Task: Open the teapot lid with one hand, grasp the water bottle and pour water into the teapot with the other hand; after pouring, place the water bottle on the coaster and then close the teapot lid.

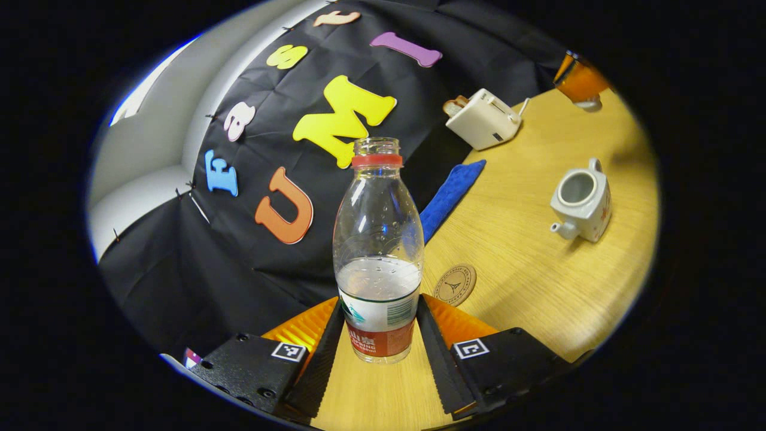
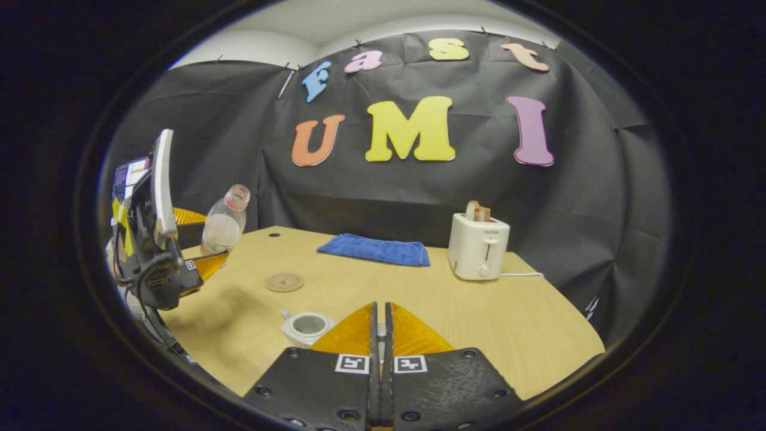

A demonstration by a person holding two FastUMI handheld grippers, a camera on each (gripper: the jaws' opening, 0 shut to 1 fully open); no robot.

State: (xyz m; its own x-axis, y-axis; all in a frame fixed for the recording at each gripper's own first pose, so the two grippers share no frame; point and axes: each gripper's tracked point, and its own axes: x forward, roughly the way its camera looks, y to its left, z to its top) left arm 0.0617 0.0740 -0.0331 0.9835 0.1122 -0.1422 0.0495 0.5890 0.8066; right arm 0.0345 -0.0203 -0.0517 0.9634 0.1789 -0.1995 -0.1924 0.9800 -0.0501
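The left gripper (image 1: pixel 379 335) pinches the water bottle (image 1: pixel 378 251) low on its label, a finger pressed to each side, and the bottle stands up along the gripper's twelve o'clock with its uncapped mouth on top and water filling roughly the lower half. In the right gripper view the bottle (image 2: pixel 222 222) hangs above the table's (image 2: pixel 491 323) left edge, tipped a little toward the middle, clear of the wood.

The teapot (image 1: pixel 581 203) sits open at the left gripper's two o'clock, well apart from the bottle, spout pointing back toward the coaster (image 1: pixel 455 285), handle on the far side. The coaster lies between them, just past the gripper's right finger at one o'clock — the nearer of the two targets.

The right gripper (image 2: pixel 380 335) has its fingers pressed nearly together with only a thin slit between; something small may sit in that slit, probably the lid, but I cannot tell for sure. It hovers just behind and above the teapot (image 2: pixel 308 326), which shows at its eleven o'clock with the mouth bare.

Whether pouring is done I cannot judge from the water level alone. Either way the coming move belongs to the left hand: the bottle's long axis is near vertical, and both pot and coaster lie off to its right, the pot farther.

A blue cloth (image 2: pixel 376 249) and a toaster (image 2: pixel 479 246) stand near the back wall.
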